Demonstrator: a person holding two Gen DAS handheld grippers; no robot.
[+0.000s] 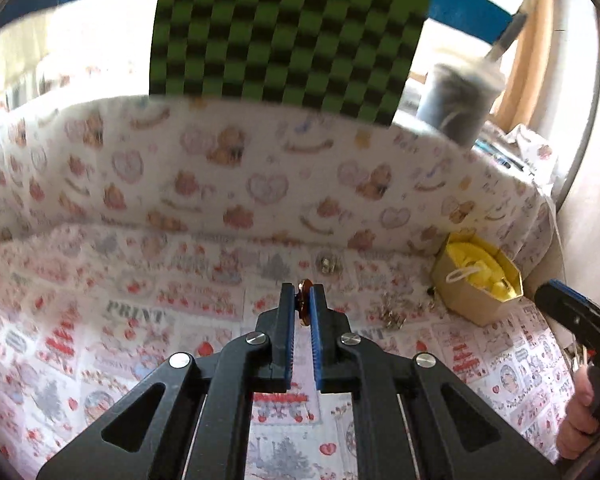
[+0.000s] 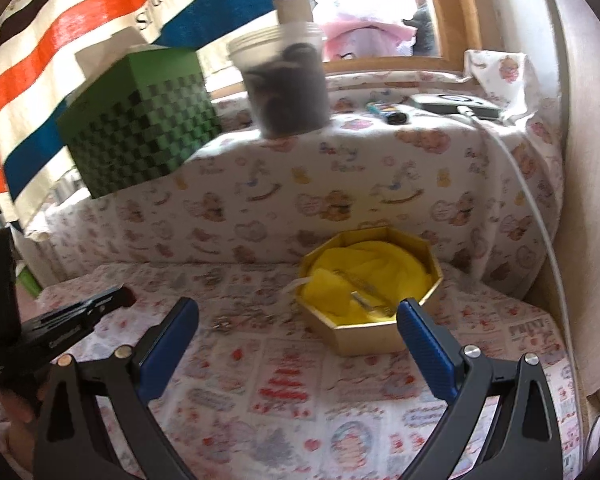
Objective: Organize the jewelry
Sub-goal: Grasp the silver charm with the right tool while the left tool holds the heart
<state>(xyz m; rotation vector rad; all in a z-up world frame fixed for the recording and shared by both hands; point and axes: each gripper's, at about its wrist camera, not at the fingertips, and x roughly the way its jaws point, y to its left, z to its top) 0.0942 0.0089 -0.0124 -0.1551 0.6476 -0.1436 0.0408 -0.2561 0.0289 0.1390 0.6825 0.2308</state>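
Observation:
My left gripper [image 1: 302, 295] is shut on a small copper-coloured ring-like jewel [image 1: 304, 300], held edge-on between the blue pads above the patterned cloth. A gold octagonal box [image 1: 478, 280] lined with yellow fabric sits at the right; in the right wrist view the gold octagonal box [image 2: 374, 286] holds a silvery chain [image 2: 364, 294]. Loose silver pieces [image 1: 392, 312] lie left of the box, and one small silver piece [image 1: 329, 265] lies further back. My right gripper [image 2: 300, 320] stands wide open in front of the box, nothing between its fingers. The left gripper [image 2: 76, 320] shows at its left edge.
A cloth-covered ledge [image 2: 380, 152] rises behind the work area, carrying a green checked box [image 2: 140, 136], a plastic tub of dark things [image 2: 288, 84] and a grey device with a white cable [image 2: 452, 104]. A hand [image 1: 580, 416] grips the right tool.

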